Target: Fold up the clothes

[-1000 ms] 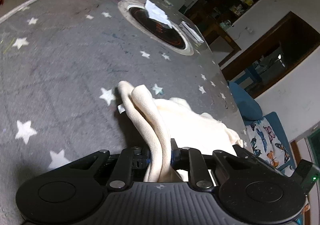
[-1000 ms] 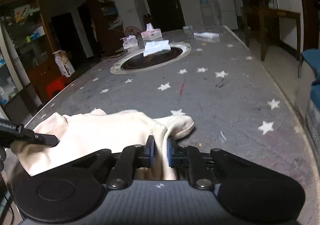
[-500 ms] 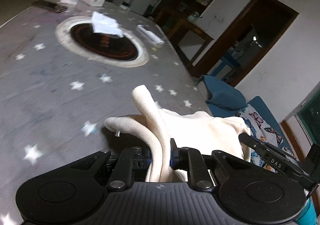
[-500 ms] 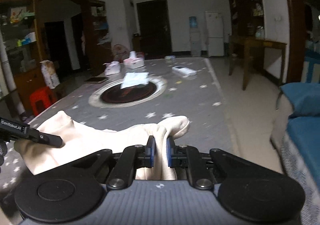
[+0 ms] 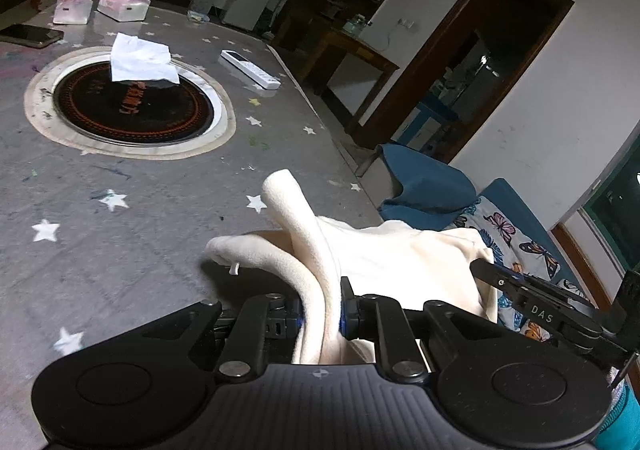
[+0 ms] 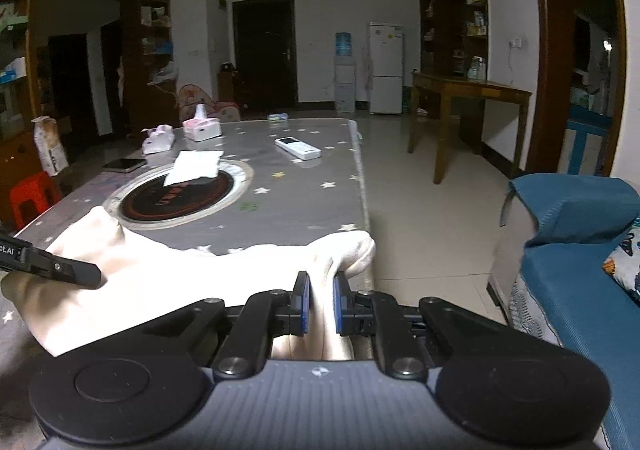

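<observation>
A cream fleece garment (image 5: 384, 254) hangs between my two grippers, lifted above the near end of the grey star-print table (image 5: 120, 234). My left gripper (image 5: 322, 312) is shut on a bunched edge of it, with a fold sticking up past the fingers. My right gripper (image 6: 320, 304) is shut on the other edge of the cream garment (image 6: 168, 282). The right gripper's finger shows at the right of the left wrist view (image 5: 532, 296). The left gripper's finger shows at the left of the right wrist view (image 6: 52, 268).
On the table stand a round black hotplate (image 5: 132, 105) with a white tissue on it (image 5: 140, 59), a white remote (image 5: 250, 69), two tissue boxes (image 5: 124, 5), and a phone (image 5: 30, 35). A blue sofa (image 6: 580, 262) is to the right, a wooden table (image 6: 468, 97) beyond.
Both grippers have risen and pulled back toward the table's near end, lifting the garment off the table. Both stay shut on it.
</observation>
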`<state>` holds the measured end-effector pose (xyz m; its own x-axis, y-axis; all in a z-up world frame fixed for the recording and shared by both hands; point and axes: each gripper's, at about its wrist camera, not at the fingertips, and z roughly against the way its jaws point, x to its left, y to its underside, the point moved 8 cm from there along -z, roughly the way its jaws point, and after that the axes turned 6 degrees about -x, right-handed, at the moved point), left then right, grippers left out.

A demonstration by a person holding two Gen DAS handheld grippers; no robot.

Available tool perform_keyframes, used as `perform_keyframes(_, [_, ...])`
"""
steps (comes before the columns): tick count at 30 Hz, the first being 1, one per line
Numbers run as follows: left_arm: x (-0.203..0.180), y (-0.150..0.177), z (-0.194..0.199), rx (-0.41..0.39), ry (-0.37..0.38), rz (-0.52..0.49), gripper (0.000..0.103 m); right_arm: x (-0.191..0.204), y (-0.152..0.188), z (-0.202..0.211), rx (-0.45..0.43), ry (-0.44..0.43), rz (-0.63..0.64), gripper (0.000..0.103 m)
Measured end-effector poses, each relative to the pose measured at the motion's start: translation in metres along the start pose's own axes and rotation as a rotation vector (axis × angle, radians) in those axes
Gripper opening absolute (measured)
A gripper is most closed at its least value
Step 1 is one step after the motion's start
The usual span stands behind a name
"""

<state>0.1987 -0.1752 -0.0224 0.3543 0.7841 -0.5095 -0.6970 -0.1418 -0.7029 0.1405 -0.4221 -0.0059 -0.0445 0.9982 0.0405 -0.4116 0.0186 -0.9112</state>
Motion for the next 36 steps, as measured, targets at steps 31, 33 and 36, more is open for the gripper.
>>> perform_keyframes(31, [0.033,0.028,-0.014,0.047,-0.176,-0.132,0.039,0.039,0.048,-0.009,0.073,-0.08,0.045,0.034])
perform_keyframes(33, [0.031,0.03,-0.014,0.042,-0.187,-0.168,0.037,0.048,0.058,-0.012,0.088,-0.091,0.056,0.035])
perform_keyframes(36, [0.028,0.031,-0.014,0.037,-0.191,-0.203,0.028,0.055,0.068,-0.011,0.083,-0.082,0.066,0.036])
